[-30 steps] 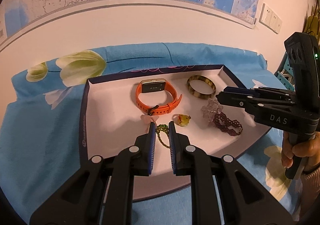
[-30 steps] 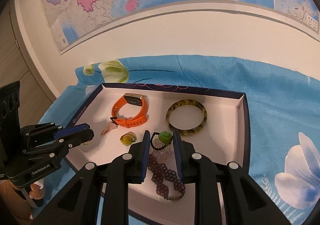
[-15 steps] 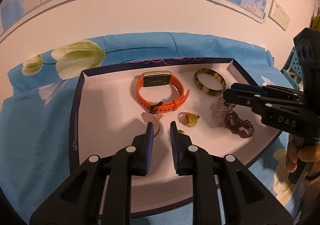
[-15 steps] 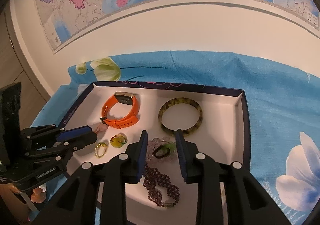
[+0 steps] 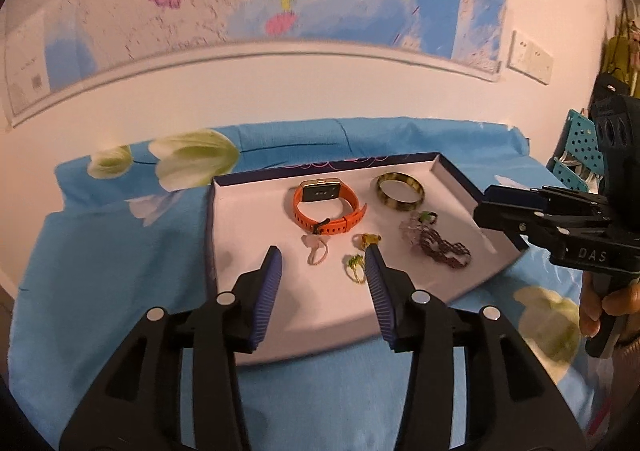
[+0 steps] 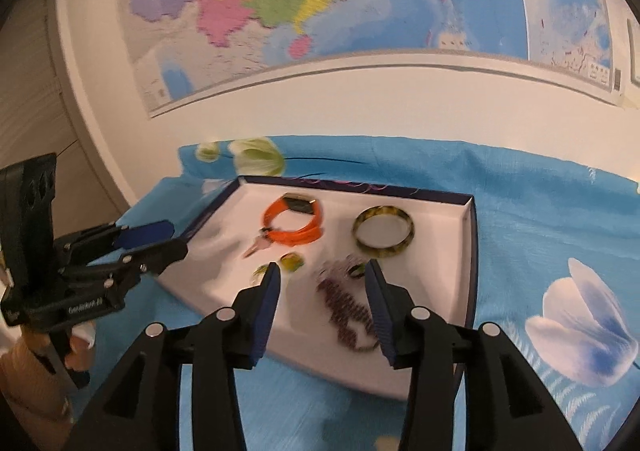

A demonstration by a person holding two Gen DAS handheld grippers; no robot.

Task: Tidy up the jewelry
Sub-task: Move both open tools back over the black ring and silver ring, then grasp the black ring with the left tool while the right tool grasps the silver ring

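Both grippers have backed off and spread wide, empty. Left wrist: left gripper hangs above the tray, green ring at 3 o'clock, risking a snag. Right wrist: right gripper straddles the purple bracelet; blur could spoil aim.

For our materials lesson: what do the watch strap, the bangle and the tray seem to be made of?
Watch strap: probably rubbery silicone; matte orange, a row of punched holes.
Bangle: likely resin or plastic; glossy, mottled yellow-brown like tortoiseshell.
Tray: apparently cardboard; thin folded walls, flat white inside, dark printed outside.
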